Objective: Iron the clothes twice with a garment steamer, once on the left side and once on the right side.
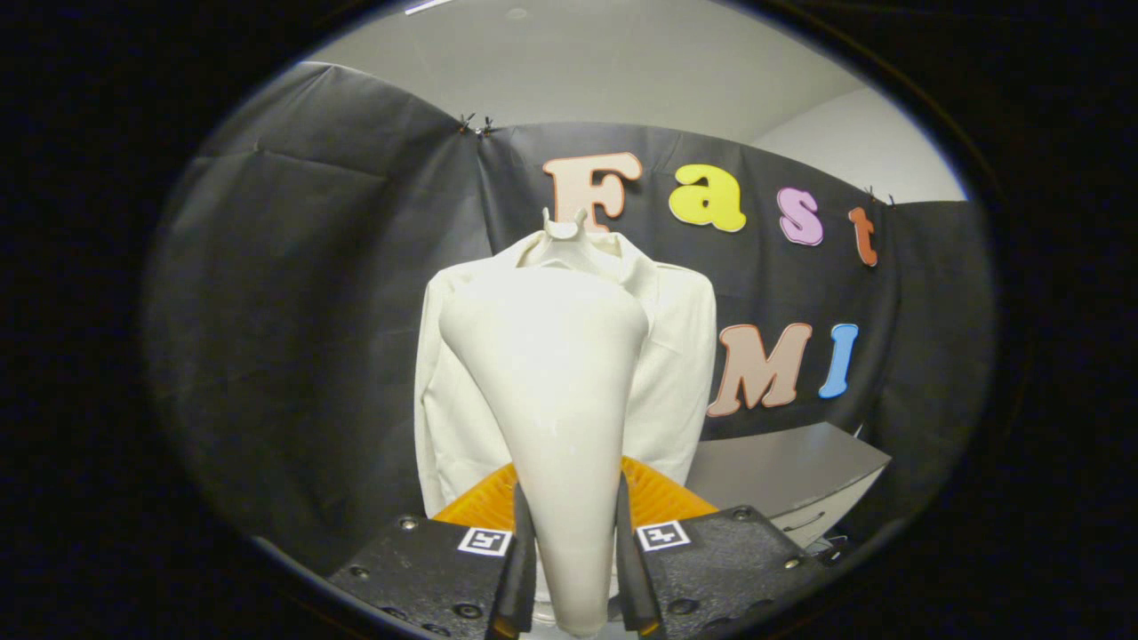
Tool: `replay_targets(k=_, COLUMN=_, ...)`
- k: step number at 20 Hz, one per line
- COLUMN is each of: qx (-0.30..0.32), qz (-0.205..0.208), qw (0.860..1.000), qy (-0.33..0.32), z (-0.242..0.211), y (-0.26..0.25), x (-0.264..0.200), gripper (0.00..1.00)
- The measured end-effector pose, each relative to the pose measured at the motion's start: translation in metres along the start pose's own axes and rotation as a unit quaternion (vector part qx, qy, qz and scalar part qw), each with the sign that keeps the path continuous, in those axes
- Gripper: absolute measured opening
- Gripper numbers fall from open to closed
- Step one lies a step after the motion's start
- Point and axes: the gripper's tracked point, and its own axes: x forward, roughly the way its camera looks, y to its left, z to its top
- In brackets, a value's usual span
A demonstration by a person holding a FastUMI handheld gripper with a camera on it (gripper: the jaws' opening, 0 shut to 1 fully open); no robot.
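A white garment steamer [551,373] stands upright between my fingers, its narrow handle low down and its broad head flaring upward. My gripper [573,542] is shut on the handle, with one finger pressing on each side. Just beyond the steamer a white jacket [680,373] hangs on a white hanger [566,228] in front of the black cloth wall. The steamer head hides the middle of the jacket's front; the jacket's left sleeve [433,400] and right side stay in sight. I cannot tell whether the steamer's face touches the fabric.
A grey cabinet top [791,471] with a drawer front stands to the right of the jacket, low down. The black cloth wall [311,311] closes the booth behind and to the left, with a pale ceiling above it.
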Motion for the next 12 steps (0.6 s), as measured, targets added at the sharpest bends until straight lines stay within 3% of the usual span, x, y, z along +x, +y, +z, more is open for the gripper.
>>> replay_targets(k=12, qx=-0.022, qz=0.01, qw=1.0, qy=0.008, z=0.012, y=0.066, x=0.128, gripper=0.37)
